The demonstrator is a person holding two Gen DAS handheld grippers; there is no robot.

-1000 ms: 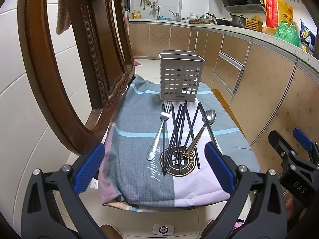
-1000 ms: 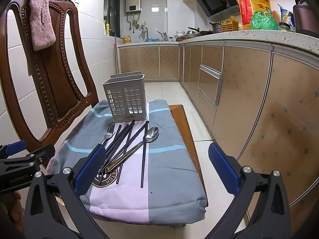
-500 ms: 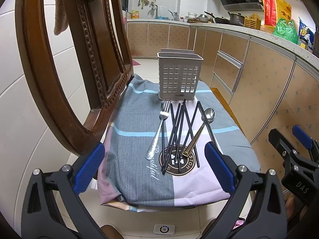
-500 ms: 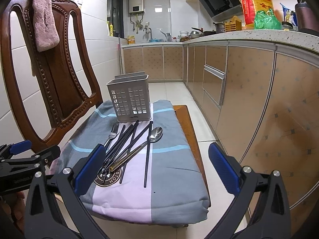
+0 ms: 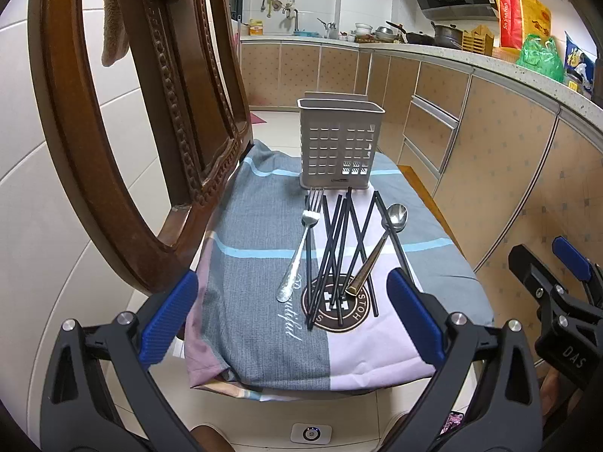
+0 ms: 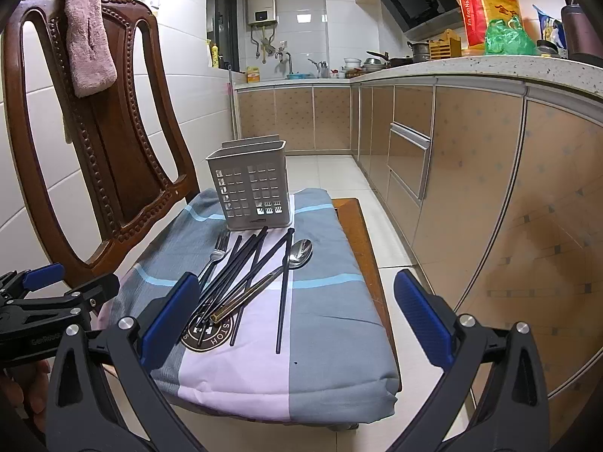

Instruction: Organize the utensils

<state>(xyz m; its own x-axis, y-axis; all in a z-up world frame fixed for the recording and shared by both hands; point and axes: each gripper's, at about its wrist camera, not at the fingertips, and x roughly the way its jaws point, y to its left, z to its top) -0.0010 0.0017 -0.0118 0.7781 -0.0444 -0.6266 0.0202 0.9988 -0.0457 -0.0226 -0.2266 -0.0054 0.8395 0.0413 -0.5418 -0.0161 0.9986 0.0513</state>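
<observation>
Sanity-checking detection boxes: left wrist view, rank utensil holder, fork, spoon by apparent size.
1. utensil holder, clearly largest, though farthest from the camera.
2-3. fork and spoon: near-equal length side by side; too close to rank.

fork (image 6: 215,254) handle: hidden behind left pad of the right tongs (image 6: 297,312)
caddy (image 5: 341,147) inside: not visible

Pink towel (image 6: 88,51) over wooden chair (image 6: 124,143) back
</observation>
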